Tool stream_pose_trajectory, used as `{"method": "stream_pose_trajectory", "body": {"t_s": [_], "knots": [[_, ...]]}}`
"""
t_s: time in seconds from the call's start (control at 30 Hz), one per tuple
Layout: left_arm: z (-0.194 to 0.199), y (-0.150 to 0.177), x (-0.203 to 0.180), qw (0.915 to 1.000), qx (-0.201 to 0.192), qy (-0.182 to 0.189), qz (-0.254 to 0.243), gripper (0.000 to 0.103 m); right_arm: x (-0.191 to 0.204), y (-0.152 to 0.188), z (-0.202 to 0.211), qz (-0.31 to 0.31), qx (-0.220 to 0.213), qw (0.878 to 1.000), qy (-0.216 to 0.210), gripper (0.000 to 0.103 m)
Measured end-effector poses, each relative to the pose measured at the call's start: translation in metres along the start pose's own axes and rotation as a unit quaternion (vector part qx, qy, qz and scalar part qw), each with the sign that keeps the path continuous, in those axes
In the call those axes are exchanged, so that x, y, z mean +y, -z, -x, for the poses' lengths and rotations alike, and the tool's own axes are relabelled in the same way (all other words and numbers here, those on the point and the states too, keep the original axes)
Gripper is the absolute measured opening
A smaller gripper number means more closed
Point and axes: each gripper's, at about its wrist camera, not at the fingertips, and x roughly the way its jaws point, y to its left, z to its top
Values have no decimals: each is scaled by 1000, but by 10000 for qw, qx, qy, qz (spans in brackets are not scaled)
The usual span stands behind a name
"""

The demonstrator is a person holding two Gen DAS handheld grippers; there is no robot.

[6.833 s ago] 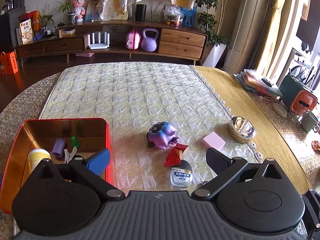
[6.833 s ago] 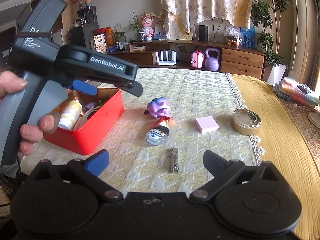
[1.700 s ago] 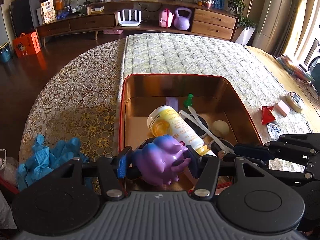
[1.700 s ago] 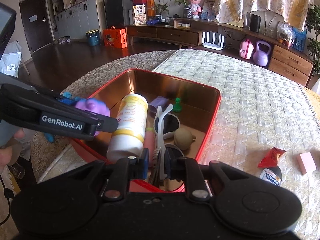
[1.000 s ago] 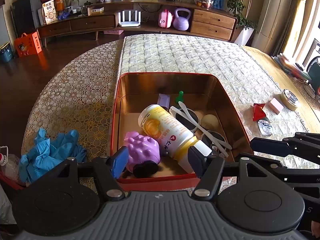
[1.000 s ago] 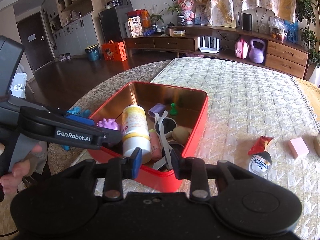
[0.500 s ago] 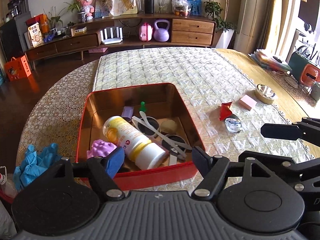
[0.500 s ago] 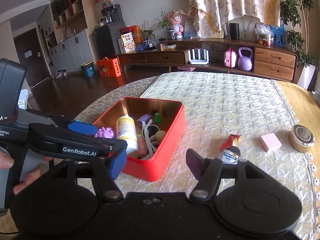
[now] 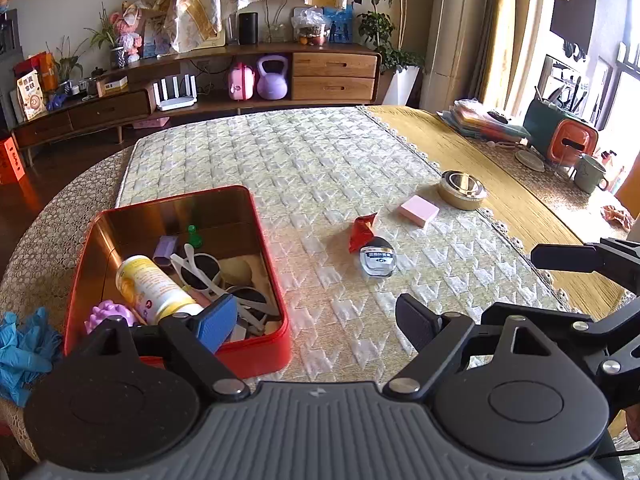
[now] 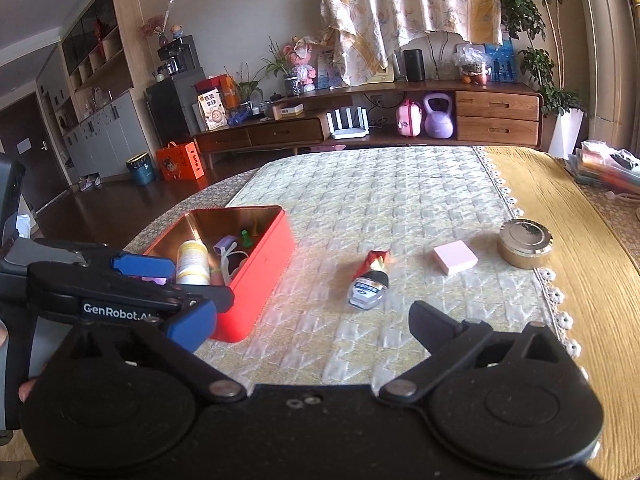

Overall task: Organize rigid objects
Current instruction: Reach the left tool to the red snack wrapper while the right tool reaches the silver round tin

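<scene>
A red tin (image 9: 276,300) (image 10: 268,284) on the quilted cloth holds a purple toy (image 9: 106,314), a white bottle (image 9: 154,286), sunglasses and small items. To its right lie a red packet (image 9: 362,230) (image 10: 370,260), a small round container (image 9: 378,260) (image 10: 368,288), a pink block (image 9: 418,210) (image 10: 456,258) and a gold tin (image 9: 462,190) (image 10: 524,242). My left gripper (image 9: 316,322) hovers near the tin's front right corner, jaws opening with nothing between them. My right gripper (image 10: 312,322) hangs before the round container, jaws opening and empty.
Blue gloves (image 9: 20,344) lie at the table's left edge. A mug (image 9: 590,172), an orange-green case (image 9: 560,136) and stacked folders (image 9: 484,120) sit at the far right. A wooden sideboard (image 9: 240,80) stands beyond the table. The left tool (image 10: 100,292) crosses the right wrist view.
Both grippers pulled back from the red tin and swung right, their jaws spreading wider. The purple toy and the nail clipper stayed in the tin.
</scene>
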Motion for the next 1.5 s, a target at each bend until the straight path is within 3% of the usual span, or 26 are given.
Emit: {"method": "stream_pose_trajectory", "body": {"t_s": [0.43,0.63,0.9,1.13,1.27,1.5], "knots": [[-40,-22,-39,9996,221,182,-41,87,-69,3,9,-153,-65,9981,595,103],[-69,-35,-43,9988,417,234,113,95,-94,2,0,-191,-25,9966,795,103],[-114,-62,-43,9978,607,27,274,96,-126,-2,-25,-228,143,9946,1001,103],[-154,-79,-48,9967,768,-209,132,96,-154,-14,-54,-187,233,9922,1211,103],[-174,-79,-53,9954,910,-265,-143,96,-166,-22,-71,-128,274,9912,1292,102],[-195,-77,-47,9943,1023,-310,-67,96,-182,-34,-106,-63,351,9896,1391,102]]}}
